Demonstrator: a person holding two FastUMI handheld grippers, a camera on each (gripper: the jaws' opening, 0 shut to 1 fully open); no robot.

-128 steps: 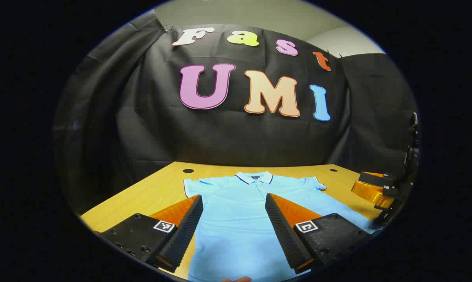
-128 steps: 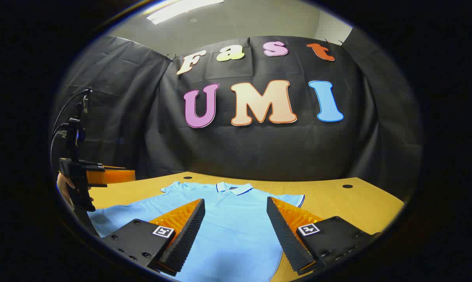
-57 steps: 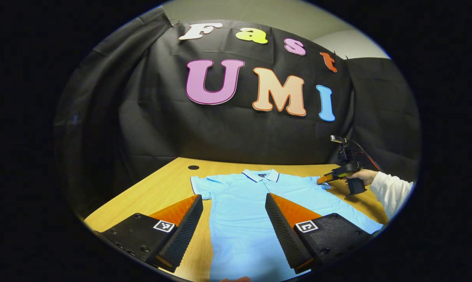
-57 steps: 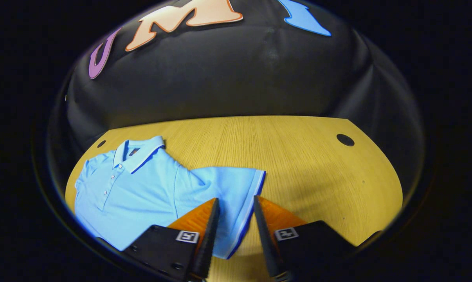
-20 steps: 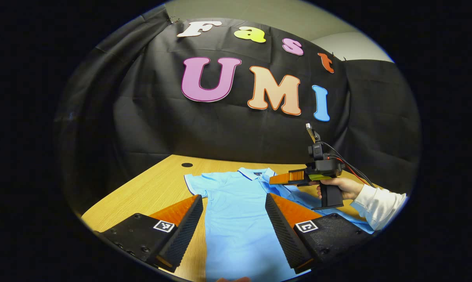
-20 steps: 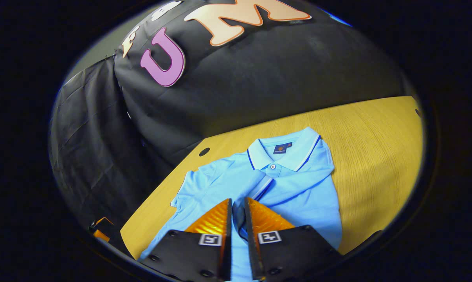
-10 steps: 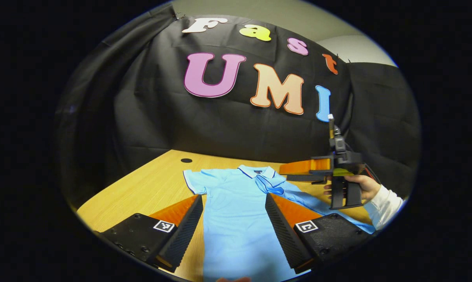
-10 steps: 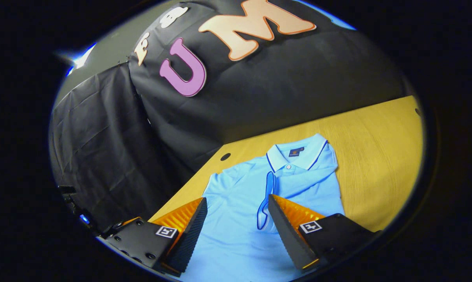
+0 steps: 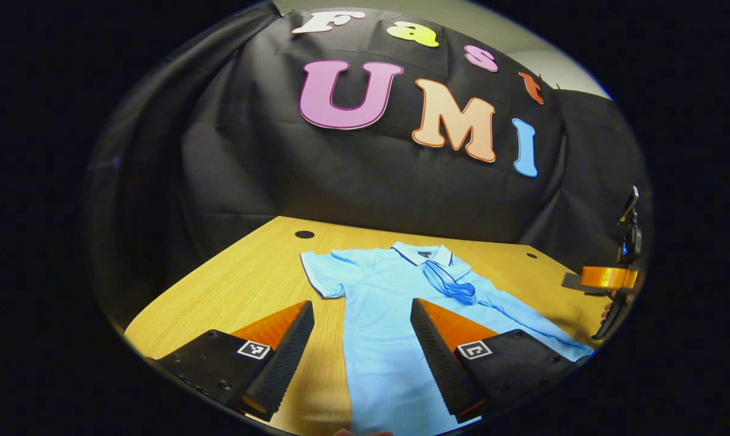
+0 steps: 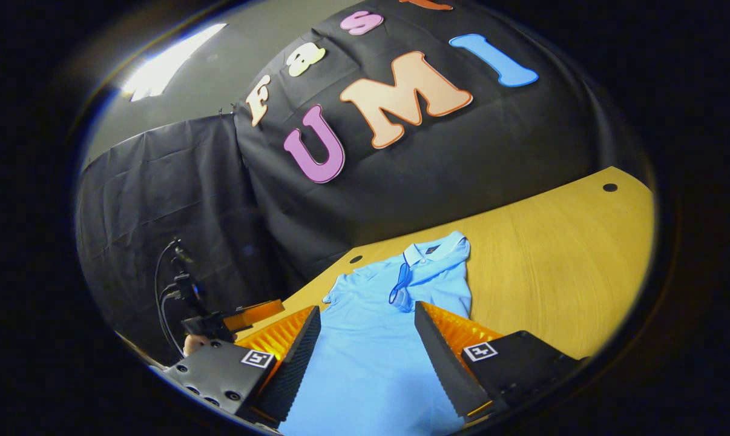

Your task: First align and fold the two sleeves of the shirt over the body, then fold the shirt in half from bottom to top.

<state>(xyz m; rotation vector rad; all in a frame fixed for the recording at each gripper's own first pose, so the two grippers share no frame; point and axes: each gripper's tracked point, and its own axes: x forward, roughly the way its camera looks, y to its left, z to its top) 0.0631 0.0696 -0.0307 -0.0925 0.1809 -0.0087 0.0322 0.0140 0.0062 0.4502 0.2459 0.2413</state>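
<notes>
Shirt (image 9: 389, 315) lies flat on the tabletop (image 9: 250, 290), one sleeve (image 9: 447, 281) folded beside the collar. Left gripper (image 9: 359, 357) and right gripper (image 10: 365, 357) hover with fingers spread, empty. Next, likely: grasp the other sleeve (image 9: 319, 278).

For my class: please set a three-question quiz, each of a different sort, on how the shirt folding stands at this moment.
1. True or false: the left gripper is shut on the shirt.
2. Which sleeve lies folded over the body? A) the one by the right gripper B) the other sleeve C) both
3. Fill in: the shirt rests on a wooden ____.

Key: 1 false; 2 A; 3 table.
</notes>
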